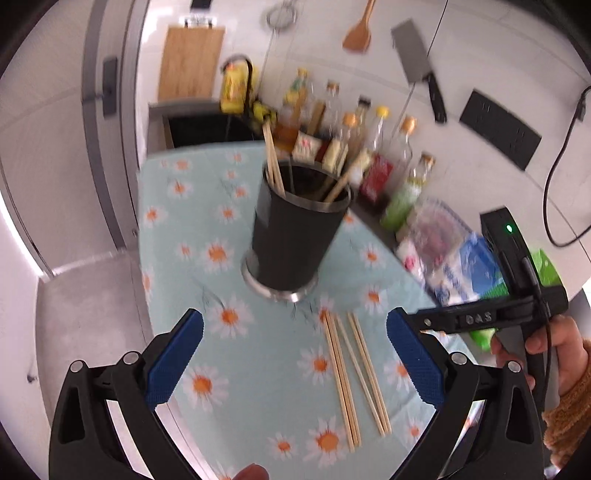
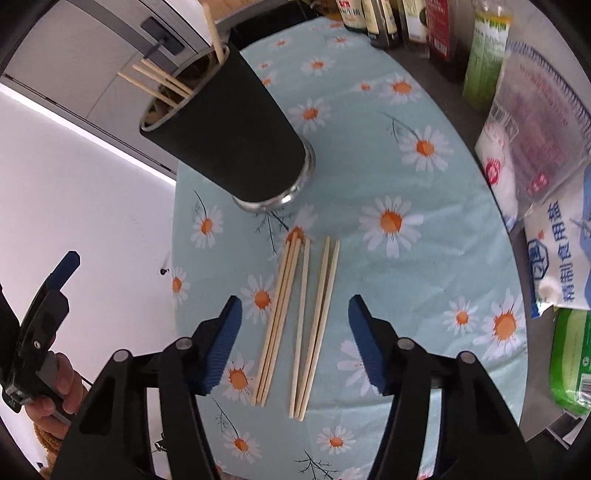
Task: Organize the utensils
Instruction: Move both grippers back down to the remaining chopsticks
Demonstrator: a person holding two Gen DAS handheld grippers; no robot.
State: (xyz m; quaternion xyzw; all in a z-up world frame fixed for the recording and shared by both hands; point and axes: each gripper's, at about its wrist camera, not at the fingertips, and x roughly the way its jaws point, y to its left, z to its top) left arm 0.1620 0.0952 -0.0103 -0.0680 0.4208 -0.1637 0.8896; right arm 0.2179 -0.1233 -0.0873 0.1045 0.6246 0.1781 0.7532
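Daisy-print tablecloth (image 1: 207, 206) in pale blue covers the counter; white tiled wall behind, with a wooden cutting board (image 1: 190, 62), wooden spatula (image 1: 358, 33) and cleaver (image 1: 419, 66) hanging on it; sink (image 1: 207, 127) at far left of the counter edge. Left gripper (image 1: 295, 354) released, blue pads spread wide, nothing between them, hovering over the cloth; black chopstick holder (image 1: 295, 236) stands upright mid-cloth with several chopsticks already in it; loose wooden chopsticks (image 1: 354, 373) lie flat on the cloth just in front of the holder base, in two close bundles, roughly parallel; row of sauce bottles (image 1: 351, 147) behind the holder; salt bags (image 2: 554, 254) and other packets at right. Right gripper (image 2: 294, 339) half open, jaws straddling above the loose chopsticks (image 2: 299, 325), pads not touching them; nothing grasped.
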